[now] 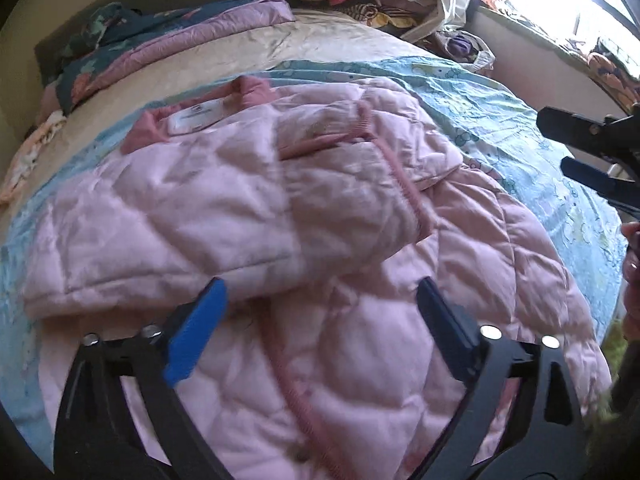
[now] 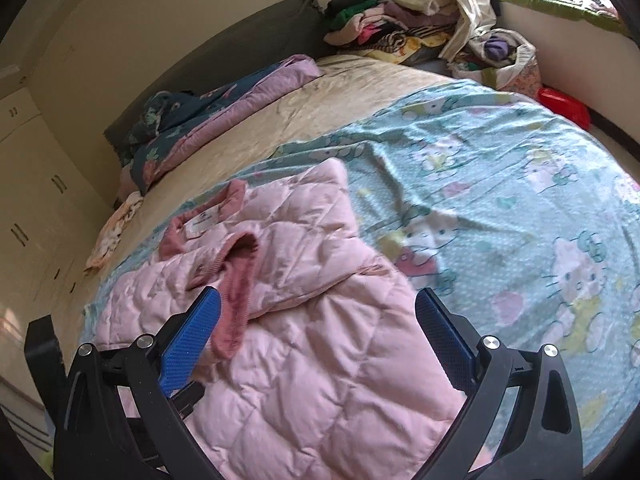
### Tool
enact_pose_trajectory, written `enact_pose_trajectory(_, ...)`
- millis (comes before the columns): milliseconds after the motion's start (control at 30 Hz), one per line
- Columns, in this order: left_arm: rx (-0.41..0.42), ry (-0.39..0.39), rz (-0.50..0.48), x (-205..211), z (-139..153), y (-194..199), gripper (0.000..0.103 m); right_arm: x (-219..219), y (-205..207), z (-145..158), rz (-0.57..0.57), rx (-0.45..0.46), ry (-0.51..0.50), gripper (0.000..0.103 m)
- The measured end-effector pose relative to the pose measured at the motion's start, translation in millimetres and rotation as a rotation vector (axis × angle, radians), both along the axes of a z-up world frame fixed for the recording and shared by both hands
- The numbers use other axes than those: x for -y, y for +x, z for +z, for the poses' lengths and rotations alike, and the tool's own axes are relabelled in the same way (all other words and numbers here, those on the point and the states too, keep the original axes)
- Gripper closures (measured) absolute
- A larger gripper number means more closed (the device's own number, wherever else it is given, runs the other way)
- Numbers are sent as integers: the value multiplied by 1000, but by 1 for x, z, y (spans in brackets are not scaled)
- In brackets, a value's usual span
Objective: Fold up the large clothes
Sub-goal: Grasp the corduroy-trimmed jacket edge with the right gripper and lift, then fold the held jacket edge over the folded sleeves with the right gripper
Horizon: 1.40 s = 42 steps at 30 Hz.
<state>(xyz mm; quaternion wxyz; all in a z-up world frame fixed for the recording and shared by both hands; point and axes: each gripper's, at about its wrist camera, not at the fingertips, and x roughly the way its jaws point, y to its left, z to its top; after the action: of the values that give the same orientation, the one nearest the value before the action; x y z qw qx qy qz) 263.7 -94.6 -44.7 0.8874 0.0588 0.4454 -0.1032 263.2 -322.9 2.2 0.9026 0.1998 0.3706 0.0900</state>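
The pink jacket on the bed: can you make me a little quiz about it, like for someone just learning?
1. True or false: the left gripper is squeezing the pink jacket.
2. What does the pink jacket lie on? A) a bare wooden floor B) the blue cartoon-cat sheet C) a chair
3. Fill in: the jacket's collar and cuff are a ____ pink than its quilted body.

Key:
1. False. Both grippers, the right gripper too, are open, with nothing held between the fingers.
2. B
3. Darker
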Motion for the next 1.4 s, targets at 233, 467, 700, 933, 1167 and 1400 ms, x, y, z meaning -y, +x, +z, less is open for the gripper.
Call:
enact_pose_trajectory(233, 34, -50, 171, -83, 25, 3, 9, -44, 10, -11, 91, -53, 30, 6)
enact_pose_trajectory(467, 76, -94, 348, -167, 45, 6, 10, -93, 28, -31, 153, -135, 88, 9)
enact_pose_trajectory(700, 116, -160, 502, -242, 60, -2, 10, -112, 43, -52, 157, -204, 134, 62)
enact_pose_trajectory(933, 138, -211, 590, -284, 65, -9, 10, -135, 33, -16, 235, -45, 10, 85)
enact_pose_trajectory(1167, 151, -233, 615, -297, 69, -2, 10, -156, 36, 86, 356, 252, -144, 86)
enact_pose_trajectory(1400, 138, -233, 554, -274, 67, 24, 10, -147, 59, 106, 331, 332, -270, 86)
